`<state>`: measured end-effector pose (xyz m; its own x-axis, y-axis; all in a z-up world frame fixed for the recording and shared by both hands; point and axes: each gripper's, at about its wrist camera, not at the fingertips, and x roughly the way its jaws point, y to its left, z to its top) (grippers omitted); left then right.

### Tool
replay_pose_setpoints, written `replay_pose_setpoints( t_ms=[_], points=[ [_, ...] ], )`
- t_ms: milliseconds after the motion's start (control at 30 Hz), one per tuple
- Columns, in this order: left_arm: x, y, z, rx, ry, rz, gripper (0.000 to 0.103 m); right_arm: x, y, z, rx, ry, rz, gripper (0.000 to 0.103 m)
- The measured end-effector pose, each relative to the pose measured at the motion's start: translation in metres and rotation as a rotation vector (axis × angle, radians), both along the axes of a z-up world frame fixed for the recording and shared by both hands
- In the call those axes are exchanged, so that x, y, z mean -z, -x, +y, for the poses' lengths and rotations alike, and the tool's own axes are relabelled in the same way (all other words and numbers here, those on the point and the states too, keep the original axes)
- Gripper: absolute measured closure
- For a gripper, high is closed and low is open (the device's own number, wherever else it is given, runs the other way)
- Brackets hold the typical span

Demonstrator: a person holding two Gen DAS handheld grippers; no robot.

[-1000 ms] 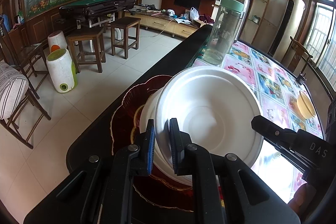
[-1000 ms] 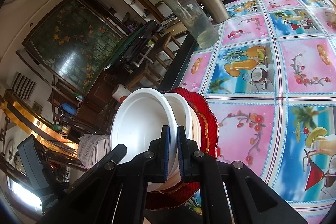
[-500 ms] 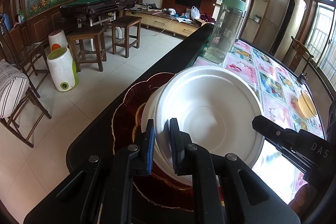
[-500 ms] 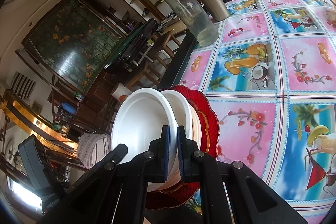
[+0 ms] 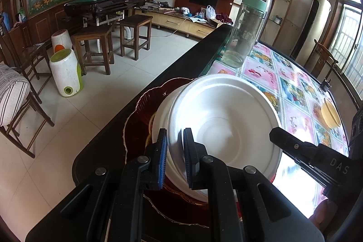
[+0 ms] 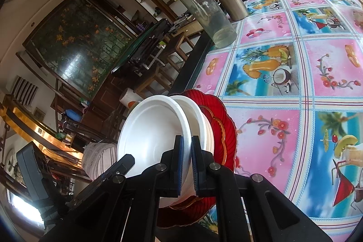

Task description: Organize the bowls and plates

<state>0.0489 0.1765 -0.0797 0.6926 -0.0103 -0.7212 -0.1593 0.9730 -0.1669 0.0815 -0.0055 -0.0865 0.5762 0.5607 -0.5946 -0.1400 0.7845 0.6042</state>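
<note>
Left wrist view: the left gripper (image 5: 175, 146) was seen clamped on the near rim of the top white bowl (image 5: 224, 121), and the right gripper (image 6: 186, 158) was pinched on the same rim from its side. Two white bowls were counted, nested over one red plate (image 6: 223, 119) at the table edge (image 5: 181, 65); one yellow bowl (image 5: 330, 113) lay well apart. Uneven pulling could be judged to crack the thin rim, or drag the lower bowl (image 6: 202, 115) and plate off the edge.
</note>
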Motion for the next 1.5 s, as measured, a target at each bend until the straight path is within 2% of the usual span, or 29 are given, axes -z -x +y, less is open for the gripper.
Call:
replay_pose_setpoints(
  t_ms=[167,233,267,567,633,700,767,900,1100,1500],
  points=[
    [-0.006,0.001,0.009,-0.043,-0.027,-0.016,0.083,0.001,0.000,-0.002,0.017,0.028,-0.011,0.093],
    [-0.008,0.003,0.019,-0.067,-0.019,-0.025,0.067,0.003,-0.002,-0.005,0.023,0.021,-0.005,0.093],
    [-0.009,0.004,0.023,-0.080,-0.011,-0.030,0.066,0.004,-0.003,-0.006,0.023,0.018,-0.002,0.093],
    [-0.008,0.001,0.021,-0.084,-0.021,-0.025,0.066,0.002,-0.001,0.005,-0.024,0.050,-0.028,0.091],
    [-0.007,0.000,0.022,-0.087,-0.019,-0.021,0.066,0.004,-0.004,-0.003,-0.021,0.000,-0.014,0.091],
    [-0.007,0.000,0.021,-0.091,-0.022,-0.021,0.066,0.002,-0.006,-0.015,-0.008,-0.047,-0.011,0.077],
    [-0.008,0.000,0.018,-0.085,-0.031,-0.021,0.066,-0.002,-0.005,-0.027,0.017,-0.079,-0.029,0.072],
    [-0.010,-0.001,0.006,-0.064,-0.047,-0.023,0.066,-0.008,-0.006,-0.046,0.056,-0.091,-0.049,0.072],
    [-0.018,0.004,-0.016,-0.023,-0.097,-0.043,0.066,-0.004,-0.009,-0.068,0.097,-0.113,-0.024,0.072],
    [-0.044,0.007,-0.082,0.098,-0.207,-0.111,0.066,-0.004,-0.008,-0.119,0.173,-0.150,-0.026,0.072]
  ],
)
